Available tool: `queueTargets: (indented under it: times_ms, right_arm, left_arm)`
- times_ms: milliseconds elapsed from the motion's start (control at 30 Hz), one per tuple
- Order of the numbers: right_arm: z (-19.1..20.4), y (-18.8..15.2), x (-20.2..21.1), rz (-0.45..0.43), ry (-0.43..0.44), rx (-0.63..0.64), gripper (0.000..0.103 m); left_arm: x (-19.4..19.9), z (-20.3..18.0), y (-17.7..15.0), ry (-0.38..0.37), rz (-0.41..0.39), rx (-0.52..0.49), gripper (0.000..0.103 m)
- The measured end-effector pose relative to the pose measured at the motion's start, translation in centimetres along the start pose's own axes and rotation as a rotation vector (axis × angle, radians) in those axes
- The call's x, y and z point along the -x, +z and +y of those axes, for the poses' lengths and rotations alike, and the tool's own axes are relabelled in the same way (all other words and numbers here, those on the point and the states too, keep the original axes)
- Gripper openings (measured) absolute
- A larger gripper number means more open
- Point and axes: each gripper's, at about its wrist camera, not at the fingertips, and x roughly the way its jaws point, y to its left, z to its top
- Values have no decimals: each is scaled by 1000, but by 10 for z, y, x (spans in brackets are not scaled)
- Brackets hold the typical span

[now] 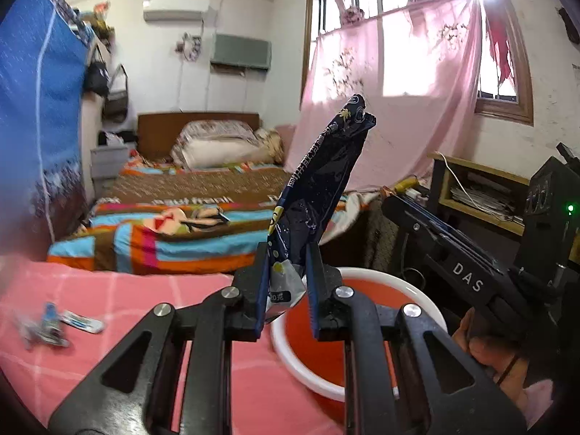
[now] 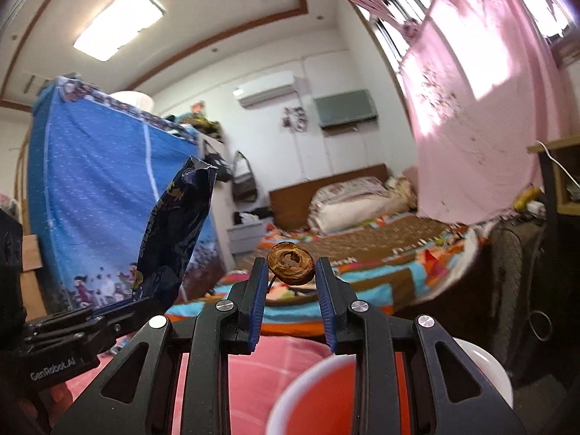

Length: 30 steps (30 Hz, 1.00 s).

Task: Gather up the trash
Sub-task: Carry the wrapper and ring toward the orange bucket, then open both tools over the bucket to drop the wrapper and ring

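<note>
My left gripper [image 1: 288,253] is shut on a dark blue snack wrapper [image 1: 319,177] that stands up between its fingers, above the near rim of a red basin with a white rim [image 1: 427,304]. The wrapper also shows in the right wrist view [image 2: 174,232], held by the left gripper [image 2: 145,299]. My right gripper [image 2: 291,264] is shut on a brown dried fruit core [image 2: 291,262] with a thin stem, above the same basin [image 2: 290,395]. The right gripper's body shows at the right of the left wrist view; its fingertips are hidden there.
A pink checked cloth [image 1: 108,344] covers the surface under the basin. Small blue and white wrappers [image 1: 54,326] lie on it at the left. A bed with a striped cover [image 1: 181,224] lies beyond. A dark shelf [image 1: 482,188] stands at the right.
</note>
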Motion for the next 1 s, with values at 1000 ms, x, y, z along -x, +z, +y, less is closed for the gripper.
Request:
queueTargets:
  times_ms: [1000]
  right_arm:
    - [-36, -8, -15, 150, -140, -86, 48]
  left_arm:
    - [-34, 2, -10, 14, 138, 121, 49]
